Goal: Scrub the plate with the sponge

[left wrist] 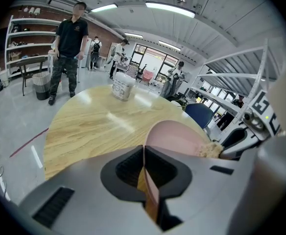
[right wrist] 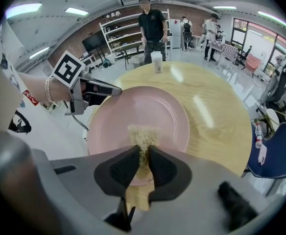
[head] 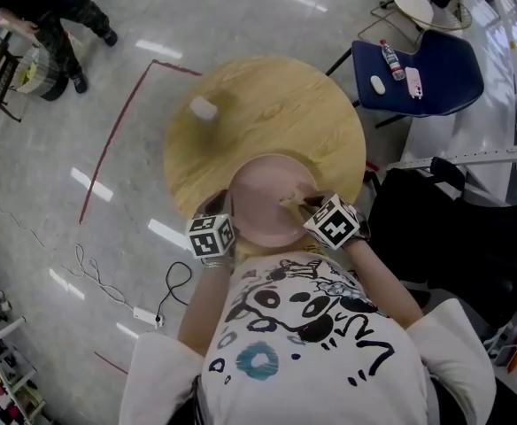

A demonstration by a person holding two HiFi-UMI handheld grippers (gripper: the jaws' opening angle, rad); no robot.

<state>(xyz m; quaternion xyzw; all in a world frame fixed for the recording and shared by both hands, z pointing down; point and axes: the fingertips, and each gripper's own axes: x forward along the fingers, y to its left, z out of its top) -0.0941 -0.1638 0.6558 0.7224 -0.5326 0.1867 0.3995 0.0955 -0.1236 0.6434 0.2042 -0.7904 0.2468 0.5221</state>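
Plate [head: 258, 193] clamped at near-left rim by left gripper [left wrist: 144, 174]; sponge [right wrist: 142, 135] pinched in right gripper [right wrist: 143, 164], resting on plate's face. Mid-scrub, seemingly; next, sweep sponge across.

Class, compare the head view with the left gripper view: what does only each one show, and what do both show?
Only the head view: the person's printed shirt and a loose cable. Only the left gripper view: the left gripper shut on the plate rim, ceiling lights, shelves. Both: the plate, table, cup, and the right gripper holding the sponge.
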